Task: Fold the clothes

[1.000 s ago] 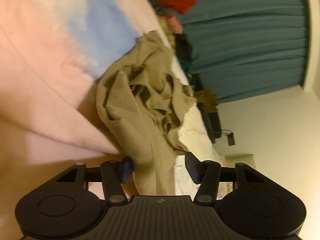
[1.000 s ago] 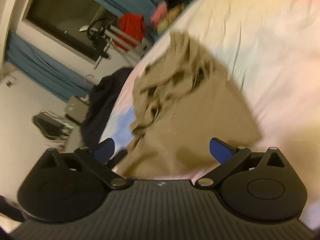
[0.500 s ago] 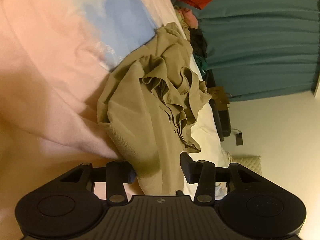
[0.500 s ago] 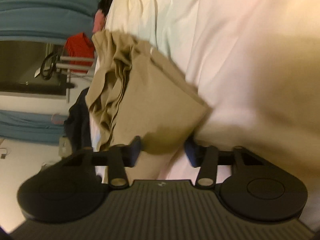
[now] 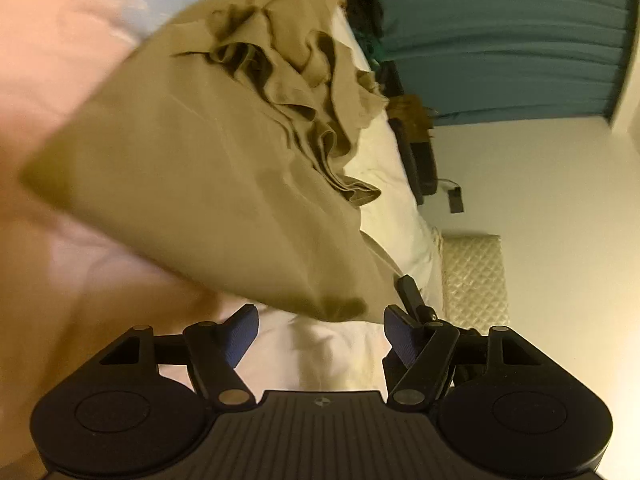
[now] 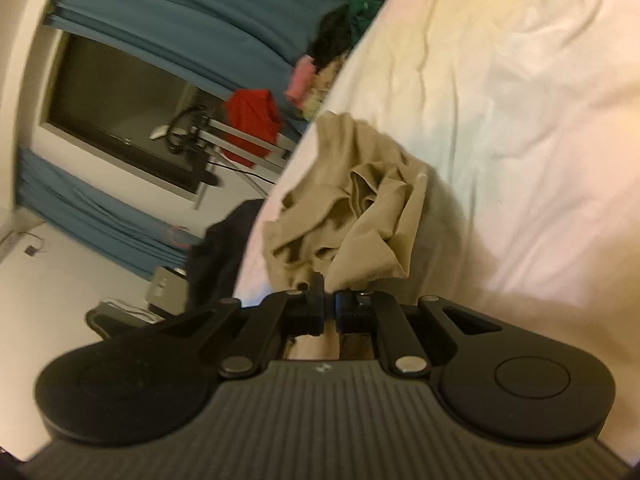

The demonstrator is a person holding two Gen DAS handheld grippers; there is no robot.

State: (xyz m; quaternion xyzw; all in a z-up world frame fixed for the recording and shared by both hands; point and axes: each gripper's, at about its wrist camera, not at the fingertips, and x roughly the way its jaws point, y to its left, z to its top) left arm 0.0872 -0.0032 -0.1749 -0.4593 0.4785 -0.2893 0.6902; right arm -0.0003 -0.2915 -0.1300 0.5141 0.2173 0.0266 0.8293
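Observation:
A crumpled khaki garment (image 5: 224,152) lies on a pale pink bed sheet (image 5: 60,60). In the left wrist view its near corner hangs just ahead of my left gripper (image 5: 320,332), whose blue-padded jaws stand wide apart with nothing between them. In the right wrist view my right gripper (image 6: 329,300) is shut on an edge of the khaki garment (image 6: 360,216), which rises bunched from the jaws over the bed sheet (image 6: 520,120).
Teal curtains (image 5: 500,40) hang behind the bed. A quilted cushion (image 5: 472,276) sits by the wall. A red garment (image 6: 252,120) hangs on a rack beside a dark window (image 6: 120,112). Dark clothes (image 6: 216,256) lie at the bed's edge.
My left gripper opened and let go of the garment. My right gripper closed fully on the garment's edge and lifted it.

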